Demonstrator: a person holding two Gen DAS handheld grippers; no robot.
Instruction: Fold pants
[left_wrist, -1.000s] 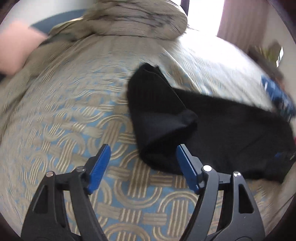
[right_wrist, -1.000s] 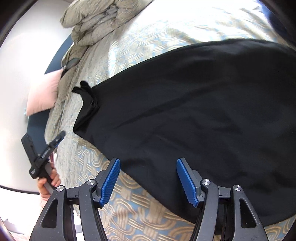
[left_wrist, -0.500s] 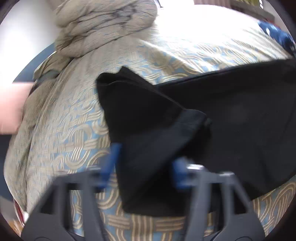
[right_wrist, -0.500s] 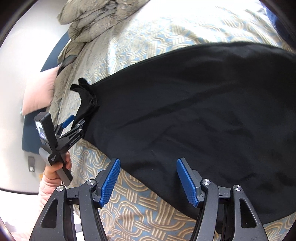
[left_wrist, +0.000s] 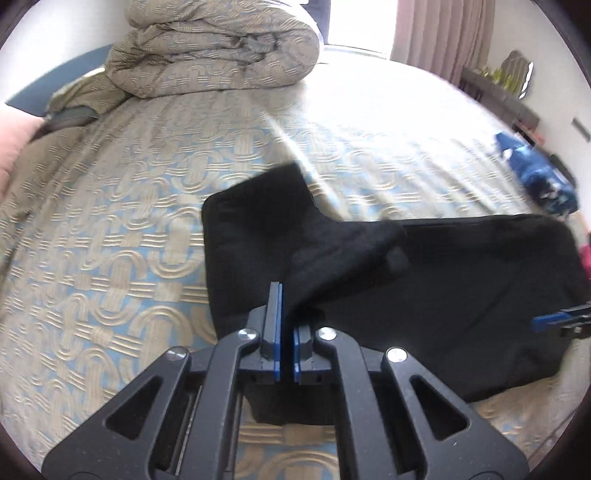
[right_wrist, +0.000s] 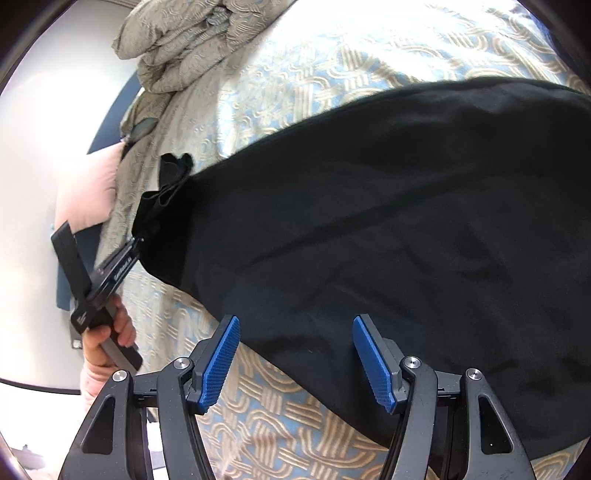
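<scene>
Black pants (left_wrist: 461, 291) lie spread across the patterned bed; they also fill the right wrist view (right_wrist: 388, 221). My left gripper (left_wrist: 286, 306) is shut on the near hem of the pants, at the crumpled leg end, and lifts a fold of it. In the right wrist view the left gripper (right_wrist: 135, 242) shows at the pants' far left end, pinching the cloth. My right gripper (right_wrist: 295, 354) is open and empty, hovering over the near edge of the pants. Its blue tip (left_wrist: 554, 318) shows at the right edge of the left wrist view.
A rolled-up duvet (left_wrist: 218, 48) lies at the head of the bed (left_wrist: 110, 221). A pink pillow (right_wrist: 88, 192) sits at the bed's left side. A blue item (left_wrist: 535, 177) lies at the far right, with curtains (left_wrist: 439, 33) behind.
My left gripper moved in onto the leg end of the pants and shut on the hem. The right gripper stayed open over the pants' near edge.
</scene>
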